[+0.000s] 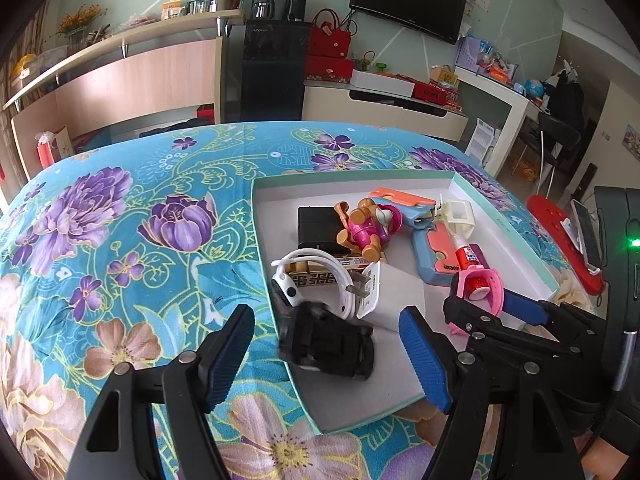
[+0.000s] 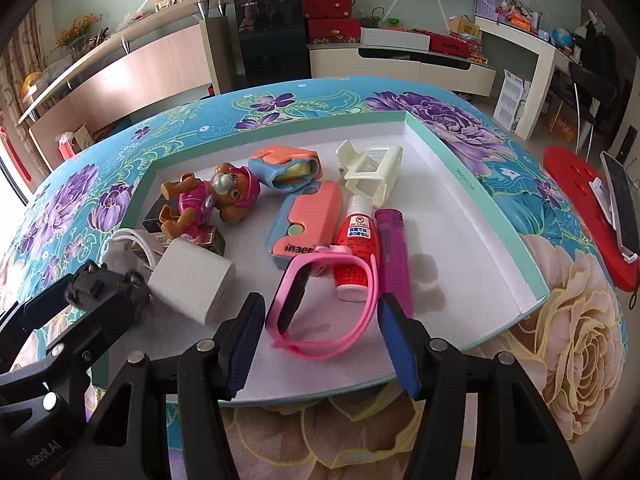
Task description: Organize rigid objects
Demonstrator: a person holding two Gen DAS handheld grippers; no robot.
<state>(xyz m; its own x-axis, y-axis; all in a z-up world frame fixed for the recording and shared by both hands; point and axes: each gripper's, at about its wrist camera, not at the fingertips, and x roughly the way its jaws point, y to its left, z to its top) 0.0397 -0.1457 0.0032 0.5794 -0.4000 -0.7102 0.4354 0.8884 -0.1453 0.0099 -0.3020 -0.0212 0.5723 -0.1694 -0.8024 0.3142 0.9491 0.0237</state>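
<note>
Left wrist view: my left hand-held gripper [image 1: 326, 358] half open, black toy car [image 1: 326, 344] between pads, blurred, cannot tell if gripped. Car sits at near-left edge of shallow box [image 1: 508, 220] on floral counter [image 1: 120, 240]. White charger [image 1: 376, 292] just beyond.

Right wrist view: my right hand-held gripper [image 2: 320, 344] half open, nothing held; pink watch [image 2: 320, 304] just ahead between fingertips, untouched. Red glue bottle [image 2: 356, 252] and purple lighter [image 2: 394, 256] beyond; dog figure [image 2: 208, 204] far left.

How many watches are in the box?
2: a pink watch at the box's near edge, and a white-strapped watch by the left wall. Others could hide under toys.
</note>
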